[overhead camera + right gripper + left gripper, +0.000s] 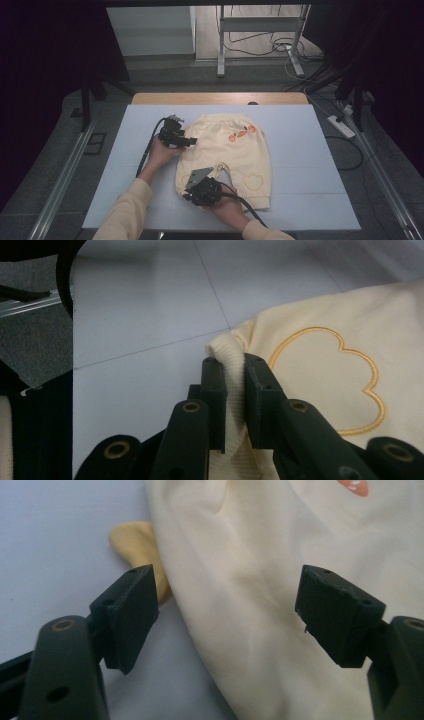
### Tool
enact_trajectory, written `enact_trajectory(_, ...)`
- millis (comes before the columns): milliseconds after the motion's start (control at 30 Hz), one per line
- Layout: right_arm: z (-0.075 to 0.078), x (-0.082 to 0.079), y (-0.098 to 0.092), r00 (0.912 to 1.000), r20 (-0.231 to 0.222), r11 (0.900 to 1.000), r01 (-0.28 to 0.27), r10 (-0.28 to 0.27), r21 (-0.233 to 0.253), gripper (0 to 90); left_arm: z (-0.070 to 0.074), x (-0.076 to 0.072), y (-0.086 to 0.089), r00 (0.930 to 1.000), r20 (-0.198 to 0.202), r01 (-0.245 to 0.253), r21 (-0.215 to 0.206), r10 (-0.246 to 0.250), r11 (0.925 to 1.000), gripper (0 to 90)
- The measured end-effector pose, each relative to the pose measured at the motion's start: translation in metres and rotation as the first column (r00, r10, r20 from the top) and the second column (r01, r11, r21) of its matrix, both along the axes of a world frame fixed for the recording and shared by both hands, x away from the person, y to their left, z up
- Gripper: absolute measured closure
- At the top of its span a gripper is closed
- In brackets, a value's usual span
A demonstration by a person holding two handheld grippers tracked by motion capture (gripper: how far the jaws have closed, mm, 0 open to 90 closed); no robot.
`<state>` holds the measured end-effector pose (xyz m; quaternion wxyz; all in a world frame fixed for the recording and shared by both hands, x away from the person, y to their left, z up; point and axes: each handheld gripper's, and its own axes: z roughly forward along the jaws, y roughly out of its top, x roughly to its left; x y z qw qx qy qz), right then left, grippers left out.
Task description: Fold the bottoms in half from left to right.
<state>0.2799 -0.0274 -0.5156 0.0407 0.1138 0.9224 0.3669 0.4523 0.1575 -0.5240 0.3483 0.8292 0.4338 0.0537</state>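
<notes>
**Left jaws straddle the trouser edge**

White mat (300,150) carries cream trousers (235,150), waistband far, legs toward the person. Right gripper (232,370) is clamped on the near-left ribbed cuff (227,352). Left gripper (225,615) gapes wide and empty — trouser side edge lies between its jaws, closest for the next pinch.

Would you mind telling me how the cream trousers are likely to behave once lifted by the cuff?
The trousers will probably droop limply: the fabric lies creased. They look light. The ribbed cuff, pinched in the right gripper, should resist slipping.
</notes>
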Motion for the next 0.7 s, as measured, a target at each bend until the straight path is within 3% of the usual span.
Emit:
enact_trajectory(200, -0.0004, -0.0002, 0.0001, 1.0, 0.0, 1.0, -0.001, 0.001, -0.001, 79.8, -0.0062, 0.002, -0.0035, 0.9992, -0.028, 0.031, 0.025, -0.03, 0.9992, 33.3)
enact_trajectory(333, -0.0008, -0.0003, 0.0002, 1.0, 0.002, 1.0, -0.003, 0.003, -0.002, 79.7, -0.0068, 0.0025, -0.0018, 0.9994, -0.031, 0.015, 0.027, -0.014, 0.9995, 40.3)
enact_trajectory(667, -0.001, -0.0005, 0.0002, 1.0, 0.002, 1.0, -0.004, 0.004, -0.006, 79.8, -0.0078, 0.0027, 0.0007, 0.9973, -0.06, 0.043, -0.011, -0.044, 0.999, 76.6)
enact_trajectory(700, -0.001, -0.0005, 0.0002, 1.0, 0.002, 1.0, -0.004, 0.004, -0.006, 79.8, -0.008, 0.0027, 0.0006, 0.997, -0.061, 0.047, -0.016, -0.048, 0.9988, 76.6)
